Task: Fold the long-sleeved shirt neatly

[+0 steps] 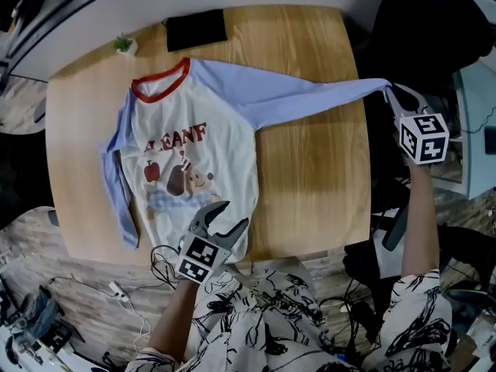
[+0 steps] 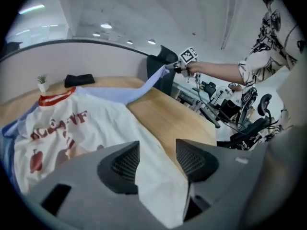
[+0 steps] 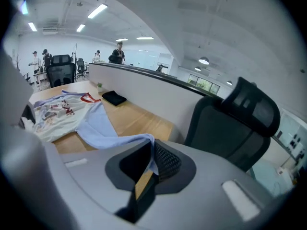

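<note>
The long-sleeved shirt [image 1: 198,153] lies face up on the wooden table [image 1: 310,184]: white body with a print, red collar, pale blue sleeves. One blue sleeve [image 1: 310,99] stretches right, past the table's edge, and my right gripper [image 1: 390,93] is shut on its cuff [image 3: 144,140]. The other sleeve [image 1: 116,184] lies along the shirt's left side. My left gripper [image 1: 235,215] hovers open over the bottom hem [image 2: 158,190] near the table's front edge; the white cloth shows beyond its parted jaws, not pinched.
A flat black pouch [image 1: 196,29] and a small potted plant [image 1: 124,45] sit at the table's far edge. A black office chair [image 1: 434,37] stands to the right, beyond my right gripper. Cables [image 1: 116,289] trail on the floor at the front left.
</note>
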Available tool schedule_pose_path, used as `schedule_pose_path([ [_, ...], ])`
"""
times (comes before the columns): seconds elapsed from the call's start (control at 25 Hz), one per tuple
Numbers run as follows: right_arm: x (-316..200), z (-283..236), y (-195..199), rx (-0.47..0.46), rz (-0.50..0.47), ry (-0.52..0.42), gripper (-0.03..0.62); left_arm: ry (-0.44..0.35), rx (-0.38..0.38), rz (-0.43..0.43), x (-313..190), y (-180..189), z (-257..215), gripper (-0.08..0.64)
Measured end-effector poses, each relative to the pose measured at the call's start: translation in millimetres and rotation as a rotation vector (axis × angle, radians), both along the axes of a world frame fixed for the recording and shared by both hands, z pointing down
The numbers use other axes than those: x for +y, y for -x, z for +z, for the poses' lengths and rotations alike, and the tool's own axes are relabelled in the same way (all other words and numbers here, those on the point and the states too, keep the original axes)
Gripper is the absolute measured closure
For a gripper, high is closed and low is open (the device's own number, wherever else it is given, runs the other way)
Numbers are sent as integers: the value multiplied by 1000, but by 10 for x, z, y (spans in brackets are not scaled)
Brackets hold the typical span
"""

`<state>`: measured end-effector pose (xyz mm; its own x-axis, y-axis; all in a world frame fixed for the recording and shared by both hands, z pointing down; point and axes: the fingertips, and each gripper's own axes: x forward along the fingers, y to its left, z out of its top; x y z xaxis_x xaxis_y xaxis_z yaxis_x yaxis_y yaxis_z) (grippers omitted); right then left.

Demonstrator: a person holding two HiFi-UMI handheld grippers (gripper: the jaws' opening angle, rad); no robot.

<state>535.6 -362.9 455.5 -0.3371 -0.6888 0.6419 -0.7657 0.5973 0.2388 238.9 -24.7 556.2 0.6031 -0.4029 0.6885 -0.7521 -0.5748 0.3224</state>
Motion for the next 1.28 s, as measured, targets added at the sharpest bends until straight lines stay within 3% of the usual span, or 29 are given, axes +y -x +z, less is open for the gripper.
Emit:
schedule_pose_path([
  [0.16,47,-497,615,-17,-141,-90,558,-3,-36,-35,-136,255,37,313],
  [0.36,213,-1040,1697,-59,-356,-172,558,-13,-42,-47,-115,466,31,308],
  [0.64,678,-1208,3269,-139,-631,-151,558,34,-34,-50,122,678,175,307],
  [0.96,1314,-412,4719,-109,-797,-73,558,73,51,-11,579,464,261,307],
  [1.28,1692,705,5493,33,-808,-63,552,89,86,-44,816,663,308,307],
])
